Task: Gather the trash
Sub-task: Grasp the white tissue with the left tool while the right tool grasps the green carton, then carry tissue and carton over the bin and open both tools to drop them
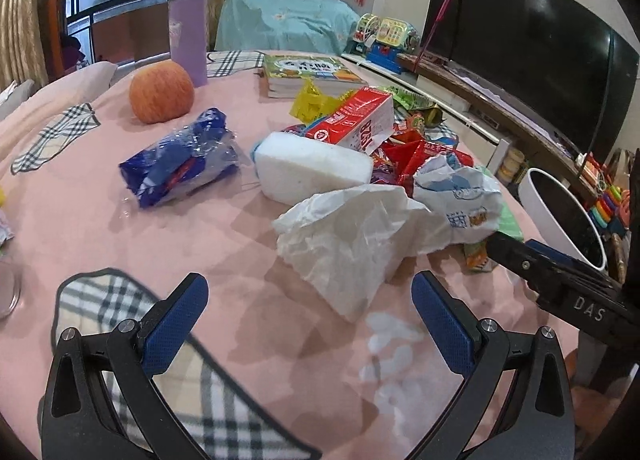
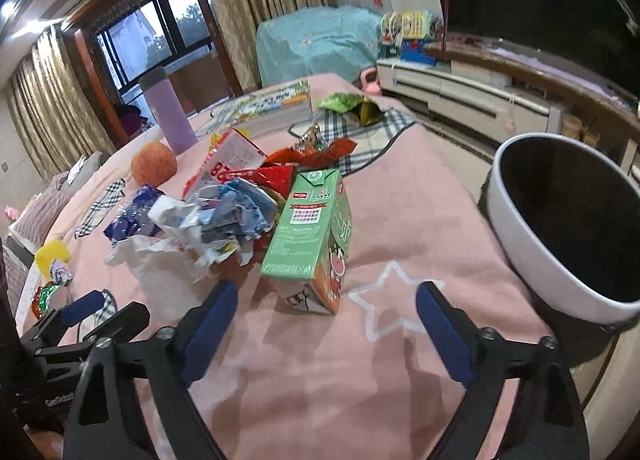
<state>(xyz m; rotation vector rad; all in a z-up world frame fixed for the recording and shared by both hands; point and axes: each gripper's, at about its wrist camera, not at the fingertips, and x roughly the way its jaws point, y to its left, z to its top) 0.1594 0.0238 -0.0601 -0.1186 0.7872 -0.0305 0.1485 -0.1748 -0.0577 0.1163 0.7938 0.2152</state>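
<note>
A heap of trash lies on the pink tablecloth [image 1: 80, 220]. In the left wrist view a crumpled white tissue [image 1: 352, 236] lies just ahead of my open, empty left gripper [image 1: 310, 300]; behind it are a white sponge block [image 1: 312, 168], a blue plastic wrapper [image 1: 180, 158], a red carton [image 1: 352, 120] and red snack wrappers [image 1: 416, 156]. In the right wrist view a green milk carton [image 2: 308, 236] stands just ahead of my open, empty right gripper [image 2: 326, 300]. Crumpled paper [image 2: 224, 216] lies left of the carton. A white trash bin [image 2: 560, 228] stands off the table's right edge.
An apple [image 1: 162, 92], a purple bottle [image 1: 188, 32] and a book [image 1: 308, 74] sit at the back of the table. A TV [image 1: 532, 52] and toys stand on a low cabinet to the right. The left gripper shows in the right wrist view [image 2: 80, 312].
</note>
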